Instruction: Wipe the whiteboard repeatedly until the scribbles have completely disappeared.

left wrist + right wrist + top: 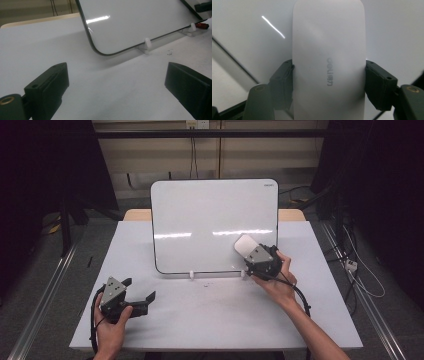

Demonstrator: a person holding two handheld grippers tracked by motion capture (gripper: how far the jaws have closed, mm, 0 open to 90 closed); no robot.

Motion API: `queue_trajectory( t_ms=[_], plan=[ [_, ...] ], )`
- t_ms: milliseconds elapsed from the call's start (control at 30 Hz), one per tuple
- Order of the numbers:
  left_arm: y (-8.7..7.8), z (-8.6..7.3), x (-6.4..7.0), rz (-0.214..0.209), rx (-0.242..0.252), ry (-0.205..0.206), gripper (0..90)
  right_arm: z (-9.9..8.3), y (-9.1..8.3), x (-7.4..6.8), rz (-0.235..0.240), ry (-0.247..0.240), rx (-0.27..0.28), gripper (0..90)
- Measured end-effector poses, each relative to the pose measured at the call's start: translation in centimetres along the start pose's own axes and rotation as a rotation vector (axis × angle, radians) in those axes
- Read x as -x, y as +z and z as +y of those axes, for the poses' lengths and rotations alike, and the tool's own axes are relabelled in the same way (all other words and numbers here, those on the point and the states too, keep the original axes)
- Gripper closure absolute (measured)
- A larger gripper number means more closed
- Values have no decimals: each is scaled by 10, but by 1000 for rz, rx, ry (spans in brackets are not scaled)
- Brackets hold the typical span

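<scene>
- A white whiteboard (215,225) with a dark frame stands on the white counter (215,315), leaning back on two small white feet (191,274).
- The right tool (251,251) is clamped on a white eraser (245,245); its two black jaws press on the long sides of the eraser (329,62).
- The eraser lies against the whiteboard surface, near the lower right corner of the board.
- Grey letters are printed on the back of the eraser.
- The left tool (137,292) hovers low over the counter, near its front left part, well apart from the board.
- Its jaws stand wide apart with nothing between them.
- A small red thing (202,25) lies beside the far foot of the board.
</scene>
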State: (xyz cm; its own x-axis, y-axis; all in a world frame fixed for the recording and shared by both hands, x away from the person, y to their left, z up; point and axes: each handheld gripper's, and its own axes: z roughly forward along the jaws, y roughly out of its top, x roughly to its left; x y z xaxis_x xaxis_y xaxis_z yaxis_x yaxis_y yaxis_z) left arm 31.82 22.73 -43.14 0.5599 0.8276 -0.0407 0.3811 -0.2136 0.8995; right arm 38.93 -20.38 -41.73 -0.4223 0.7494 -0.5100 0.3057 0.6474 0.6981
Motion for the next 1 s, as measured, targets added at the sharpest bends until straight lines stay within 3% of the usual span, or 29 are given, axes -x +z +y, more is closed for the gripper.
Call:
queue_trajectory(
  t_ms=[167, 300, 433, 533, 1000],
  plan=[
    [-1, 0, -1, 2, 0, 3, 53, 3, 1, 33, -45, 88, 11, 317],
    [0, 0, 0, 2, 0, 4, 53, 7, 2, 42, -65, 109, 10, 317],
    [2, 0, 0, 0, -4, 1, 53, 6, 0, 35, -84, 110, 11, 317],
    [1, 1, 1, -1, -7, 17, 53, 6, 1, 25, -69, 88, 14, 318],
    [0, 2, 1, -2, 3, 11, 53, 15, 4, -33, -15, -35, 23, 317]
  ],
)
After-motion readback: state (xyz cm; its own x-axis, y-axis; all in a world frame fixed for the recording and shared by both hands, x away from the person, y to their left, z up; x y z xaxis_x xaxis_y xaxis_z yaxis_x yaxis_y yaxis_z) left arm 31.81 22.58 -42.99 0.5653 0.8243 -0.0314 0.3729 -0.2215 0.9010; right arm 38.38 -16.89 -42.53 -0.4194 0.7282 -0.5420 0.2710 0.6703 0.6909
